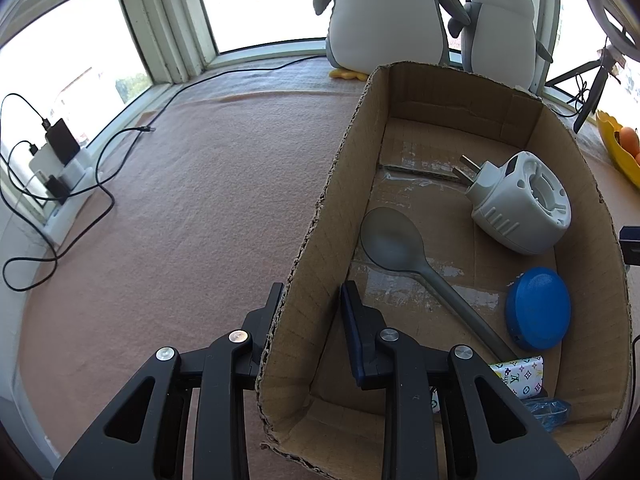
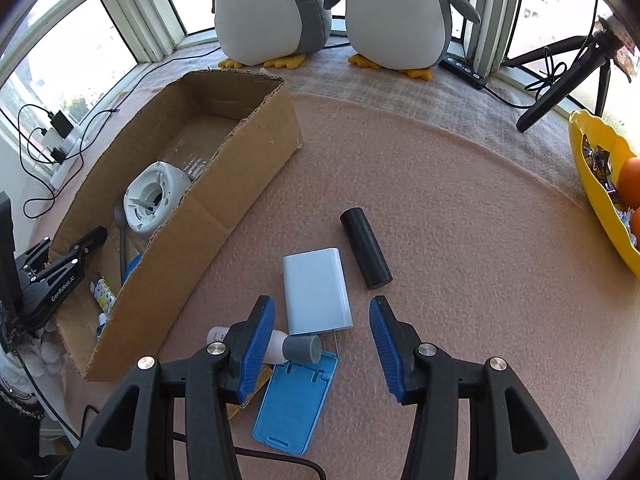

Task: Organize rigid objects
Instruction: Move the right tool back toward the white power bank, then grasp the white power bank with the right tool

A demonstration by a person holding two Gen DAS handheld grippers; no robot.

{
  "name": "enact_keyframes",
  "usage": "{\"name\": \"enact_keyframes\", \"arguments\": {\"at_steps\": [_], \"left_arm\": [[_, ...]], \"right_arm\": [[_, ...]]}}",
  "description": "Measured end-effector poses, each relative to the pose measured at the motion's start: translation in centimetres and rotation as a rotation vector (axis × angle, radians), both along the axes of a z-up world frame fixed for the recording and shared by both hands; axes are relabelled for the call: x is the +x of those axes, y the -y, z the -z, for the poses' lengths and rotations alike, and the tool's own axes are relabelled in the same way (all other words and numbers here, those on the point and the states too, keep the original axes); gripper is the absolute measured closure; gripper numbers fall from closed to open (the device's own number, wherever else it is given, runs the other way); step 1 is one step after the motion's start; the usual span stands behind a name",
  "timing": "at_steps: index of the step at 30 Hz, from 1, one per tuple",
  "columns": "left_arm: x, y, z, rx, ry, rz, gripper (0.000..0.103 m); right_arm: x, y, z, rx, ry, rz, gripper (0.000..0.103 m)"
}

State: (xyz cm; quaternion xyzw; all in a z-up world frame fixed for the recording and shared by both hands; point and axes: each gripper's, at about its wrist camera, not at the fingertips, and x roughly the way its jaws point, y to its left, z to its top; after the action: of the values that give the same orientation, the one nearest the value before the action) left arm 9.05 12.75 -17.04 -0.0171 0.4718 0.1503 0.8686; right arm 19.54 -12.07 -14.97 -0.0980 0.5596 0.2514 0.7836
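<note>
A cardboard box (image 1: 588,216) (image 2: 240,184) holds a white plug-in device (image 1: 516,204) (image 2: 154,196), a grey spoon (image 1: 404,252), a blue round lid (image 1: 538,314) and a patterned packet (image 1: 520,374). My left gripper (image 1: 312,296) (image 2: 86,246) straddles the box's left wall, one finger outside and one inside; whether it grips is unclear. My right gripper (image 2: 322,316) is open and empty above a white power bank (image 2: 316,290). Next to it lie a black cylinder (image 2: 366,248), a blue phone stand (image 2: 298,400) and a small white bottle with a grey cap (image 2: 302,348).
Two plush penguins (image 2: 332,12) stand at the back by the windows. A yellow bowl with oranges (image 2: 600,188) sits at the right edge. A black tripod (image 2: 560,84) is at back right. Chargers and cables (image 1: 56,160) lie at the left.
</note>
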Motion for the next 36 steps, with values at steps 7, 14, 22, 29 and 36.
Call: {"name": "enact_keyframes", "arguments": {"at_steps": [7,14,22,29,36], "left_arm": [[0.0,0.0,0.0,0.000,0.001,-0.001,0.078],[0.0,0.0,0.0,0.000,0.001,-0.001,0.078],[-0.1,0.0,0.0,-0.001,0.002,-0.001,0.078],[-0.1,0.0,0.0,-0.001,0.001,0.000,0.078],[0.0,0.0,0.0,-0.001,0.002,-0.001,0.078]], "right_arm": [[0.5,-0.8,0.9,-0.034,-0.017,-0.016,0.058],[1.1,-1.3,1.5,-0.054,-0.029,-0.021,0.058],[1.2,-1.7,1.9,-0.080,-0.031,-0.042,0.070],[1.0,-1.2,1.8,-0.062,-0.017,-0.017,0.070],[0.4,-0.2,0.0,-0.027,0.020,0.013,0.070]]}}
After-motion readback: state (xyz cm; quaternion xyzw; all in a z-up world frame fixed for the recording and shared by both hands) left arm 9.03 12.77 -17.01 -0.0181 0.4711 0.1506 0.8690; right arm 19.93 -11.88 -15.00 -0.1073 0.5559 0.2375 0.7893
